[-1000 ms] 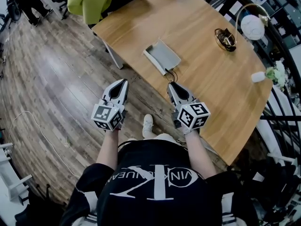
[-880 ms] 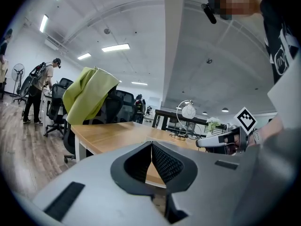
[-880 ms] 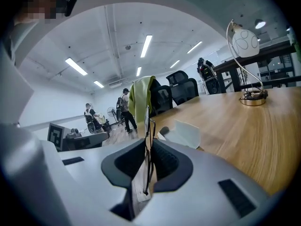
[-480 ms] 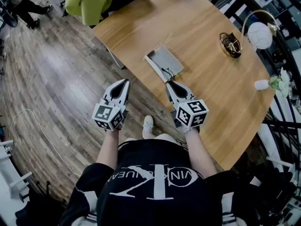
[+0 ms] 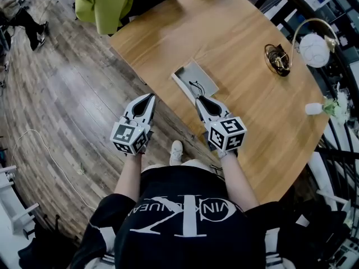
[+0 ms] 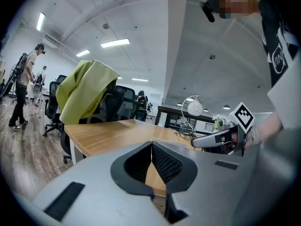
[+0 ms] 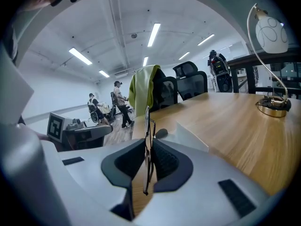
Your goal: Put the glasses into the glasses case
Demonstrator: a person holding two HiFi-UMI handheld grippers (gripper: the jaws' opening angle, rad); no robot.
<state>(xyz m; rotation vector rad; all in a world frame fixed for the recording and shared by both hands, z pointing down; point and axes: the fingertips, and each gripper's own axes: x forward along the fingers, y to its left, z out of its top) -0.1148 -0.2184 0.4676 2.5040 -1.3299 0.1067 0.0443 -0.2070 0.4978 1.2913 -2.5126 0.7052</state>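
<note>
— Glasses?
— Clamped edge-on in the right gripper, just above the open case on the table.
— Handling?
— Likely light, thin-wired, fragile, with slippery lenses. Best gripped gently by the frame.
— Left gripper?
— Closed on nothing, off the table edge.

The person wore a black short-sleeved T-shirt with large white lettering, and a white shoe. The left tool and the right tool were pale grey shells with black ribbed inner pads, each carrying a marker cube of black-and-white squares.
</note>
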